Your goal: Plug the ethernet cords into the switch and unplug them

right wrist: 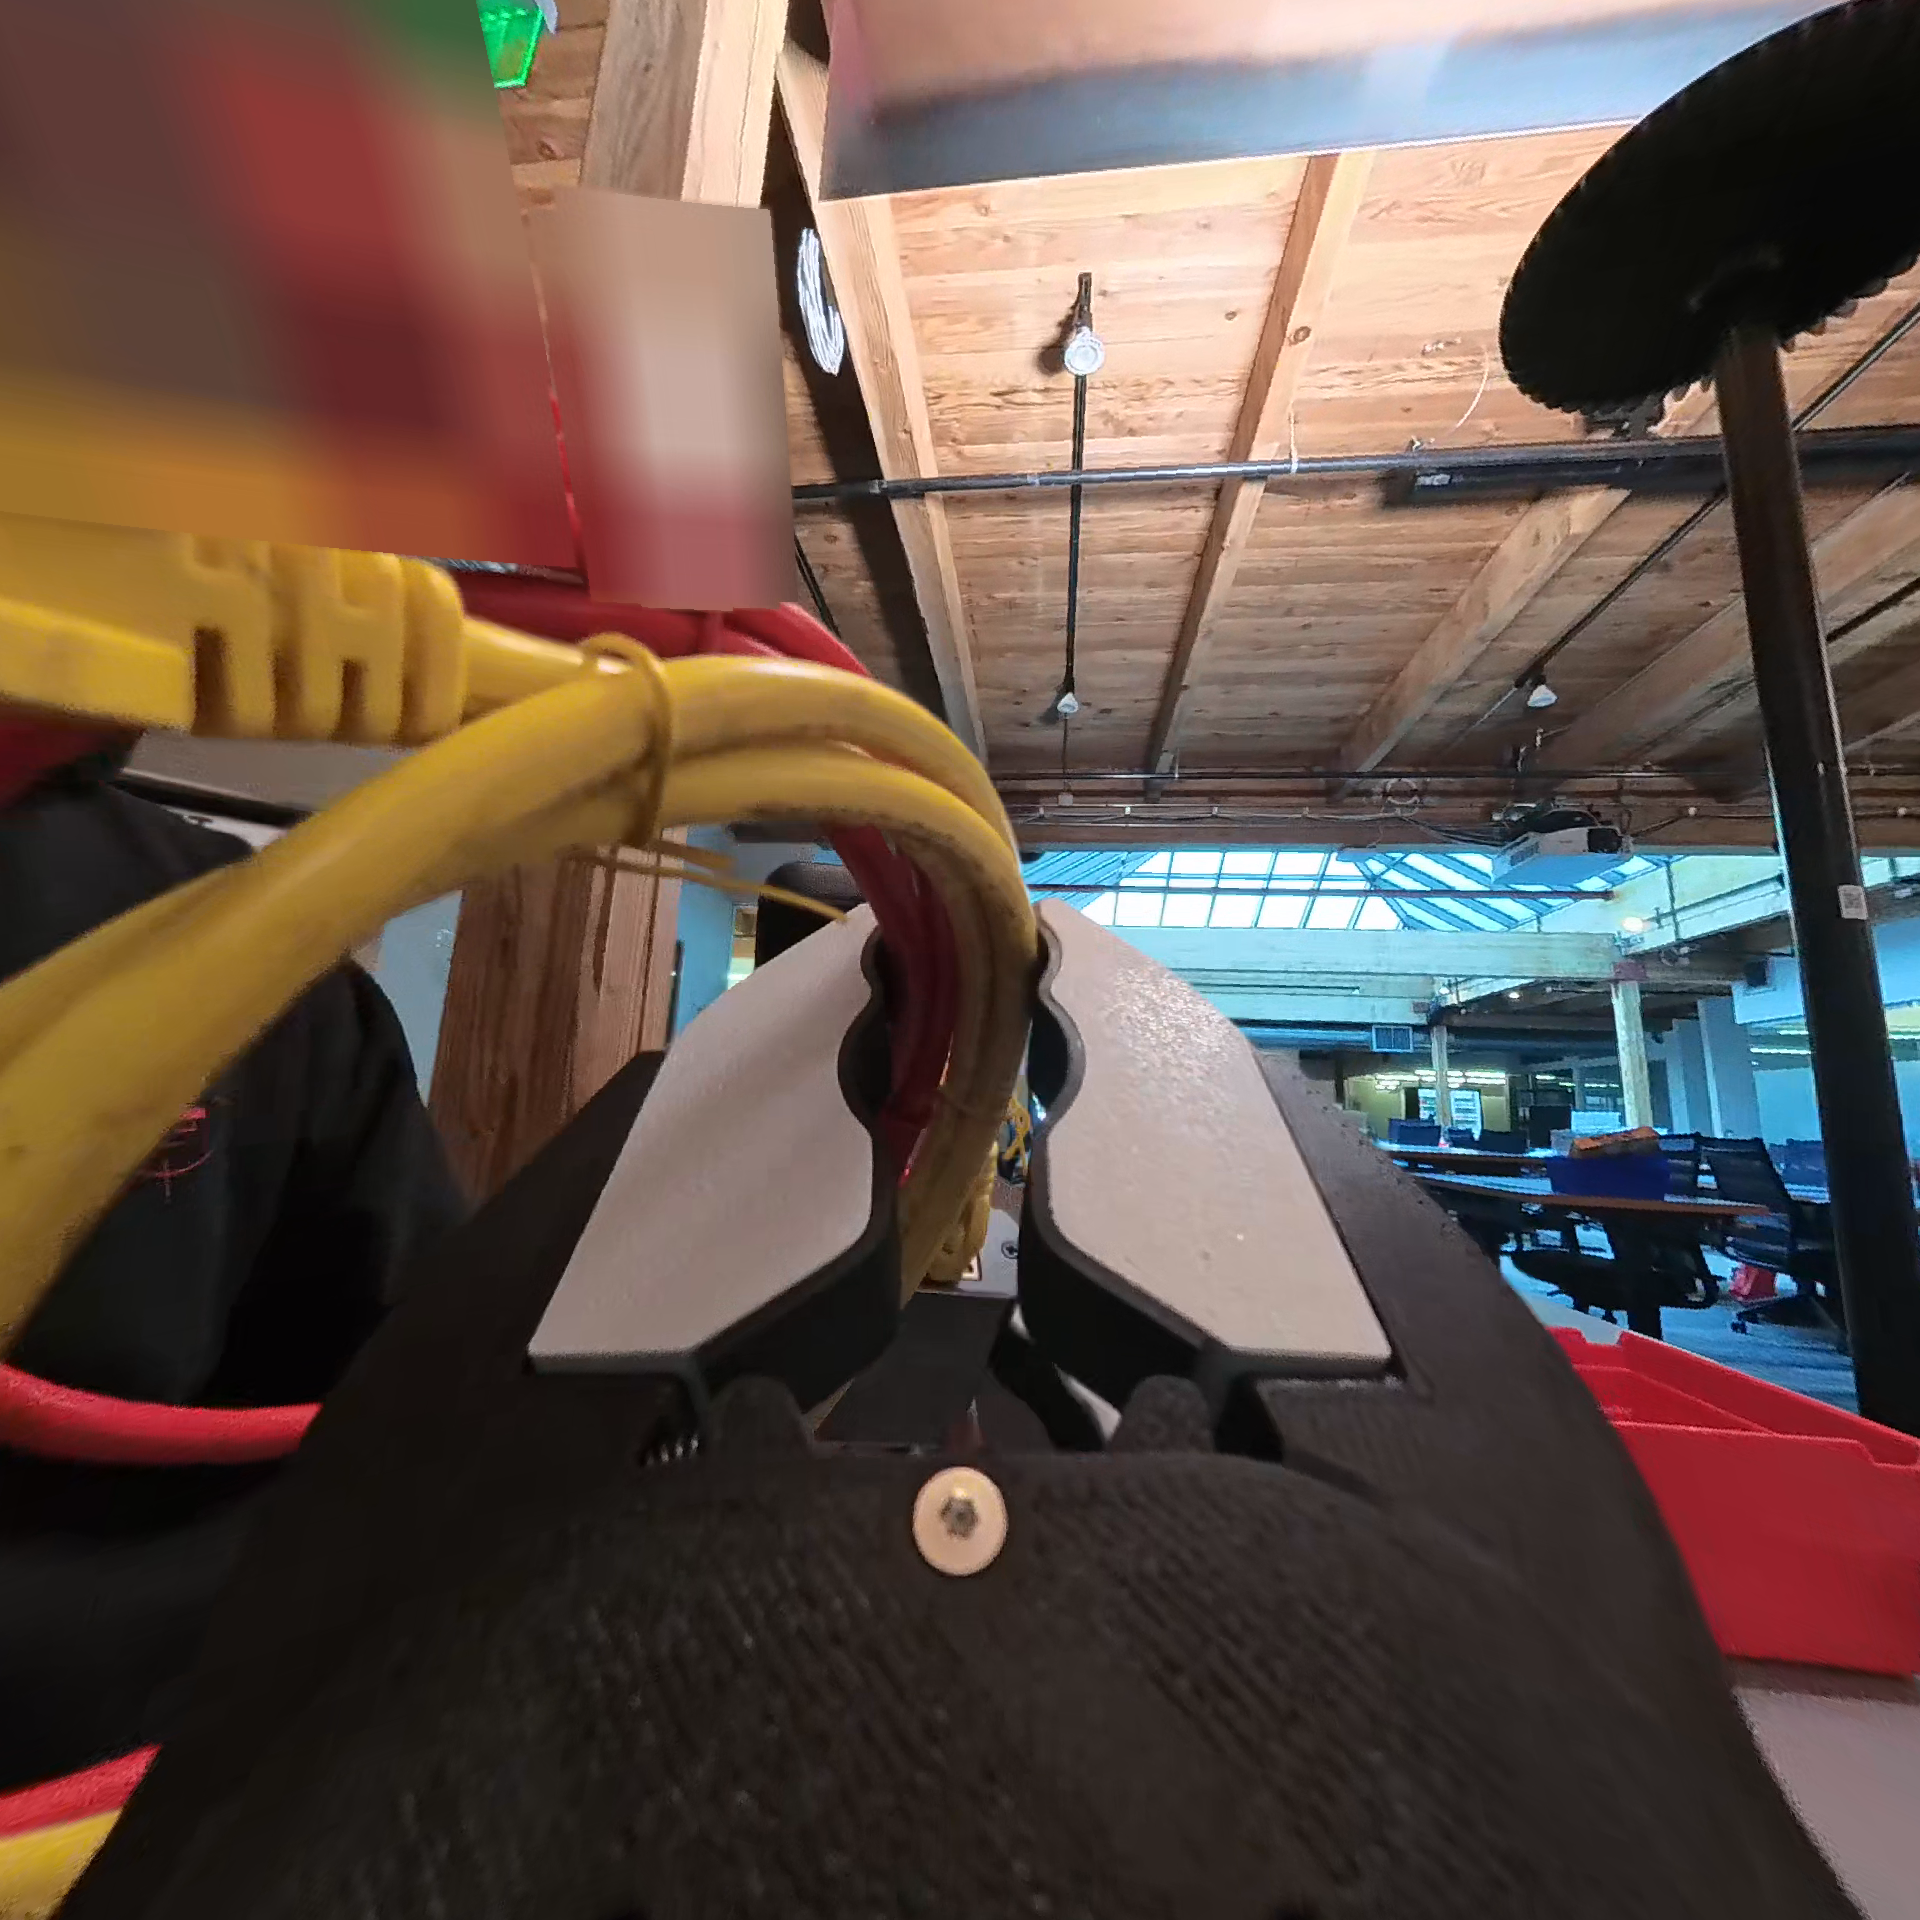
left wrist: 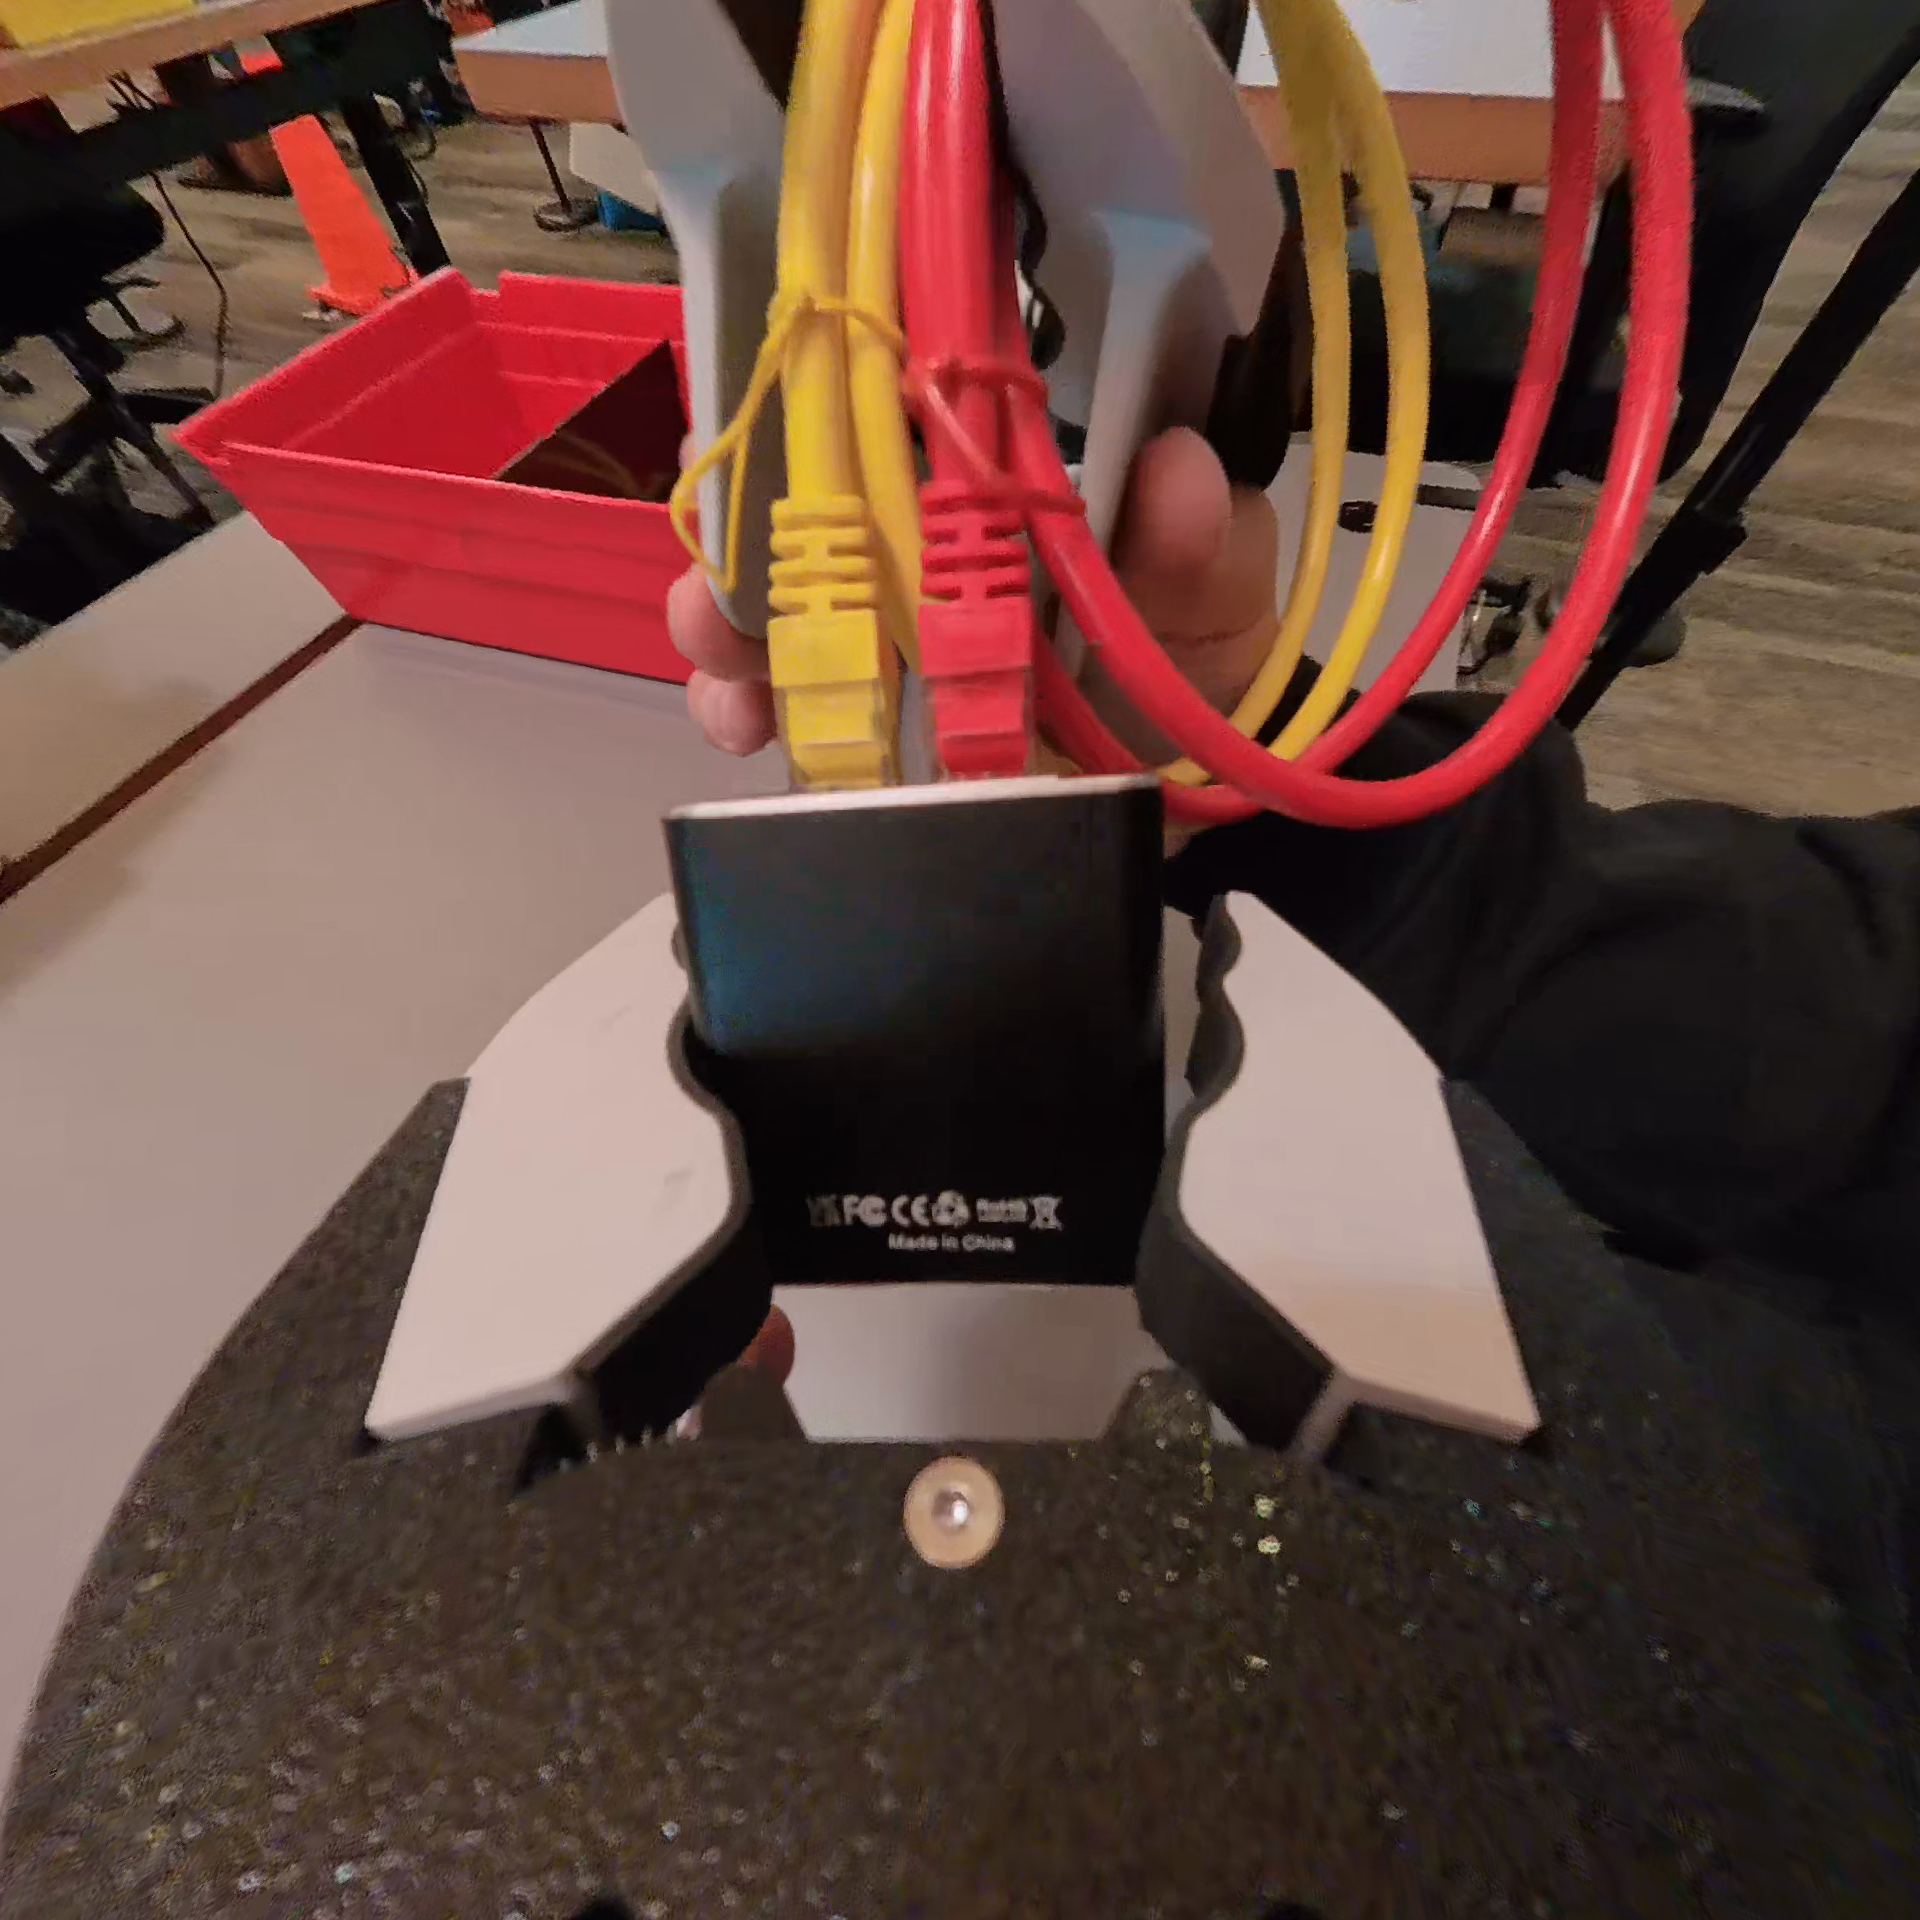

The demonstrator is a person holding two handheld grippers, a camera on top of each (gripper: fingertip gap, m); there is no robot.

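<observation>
In the left wrist view my left gripper (left wrist: pixel 951 935) is shut on a black switch (left wrist: pixel 914 997), held above the table with its port edge pointing away. A yellow plug (left wrist: pixel 826 644) and a red plug (left wrist: pixel 977 644) meet that edge side by side; how deep they sit is hidden. My right gripper (left wrist: pixel 914 582) reaches down from above, shut on both cords just behind the plugs. In the right wrist view the right gripper (right wrist: pixel 961 935) clamps the yellow cord (right wrist: pixel 982 1049) and the red cord (right wrist: pixel 914 1039). The cords' loose loops hang to the side, each bound with a tie.
A red bin (left wrist: pixel 416 488) stands on the grey table (left wrist: pixel 312 883) at the back left and shows in the right wrist view (right wrist: pixel 1766 1475). A hand (left wrist: pixel 1184 561) and a black sleeve (left wrist: pixel 1558 987) are at the right. A black pole (right wrist: pixel 1787 727) rises nearby. Across from one pair of fingers to the other is roughly 11 cm.
</observation>
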